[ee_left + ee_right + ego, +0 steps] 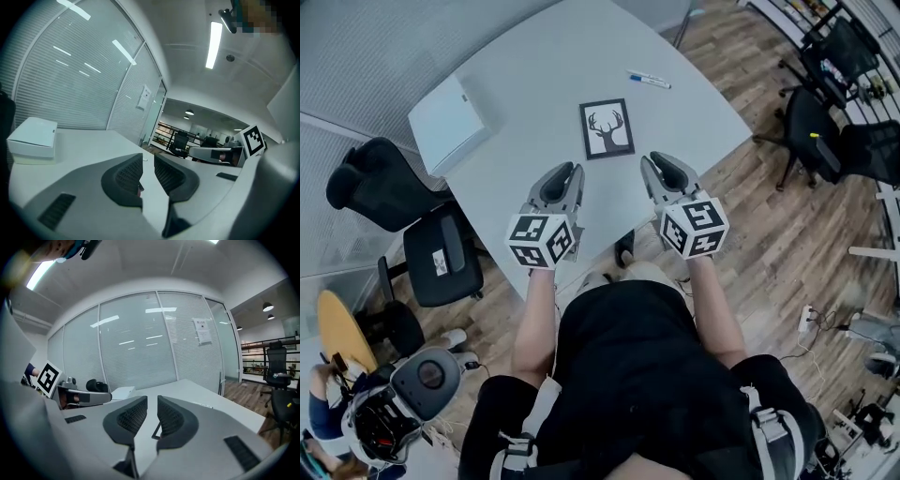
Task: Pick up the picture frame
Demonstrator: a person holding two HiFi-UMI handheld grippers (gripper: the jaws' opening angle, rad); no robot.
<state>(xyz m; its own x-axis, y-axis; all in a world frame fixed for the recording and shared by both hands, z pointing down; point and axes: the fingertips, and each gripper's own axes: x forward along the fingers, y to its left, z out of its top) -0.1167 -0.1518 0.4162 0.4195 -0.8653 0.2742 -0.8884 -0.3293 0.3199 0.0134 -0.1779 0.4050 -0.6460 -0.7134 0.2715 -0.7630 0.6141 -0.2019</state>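
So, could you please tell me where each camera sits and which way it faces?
Head view: on the person's head, facing steeply down at table, frame, left gripper and right gripper; forearms, torso show.
Left gripper view: on that gripper, facing along its open jaws across the table; right gripper at right.
Right gripper view: likewise; frame beyond its jaws, left gripper at left.
Shared: box in all three.

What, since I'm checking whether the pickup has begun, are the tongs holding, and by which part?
Nothing. The left tongs and right tongs are both open and empty, short of the picture frame lying flat on the table.
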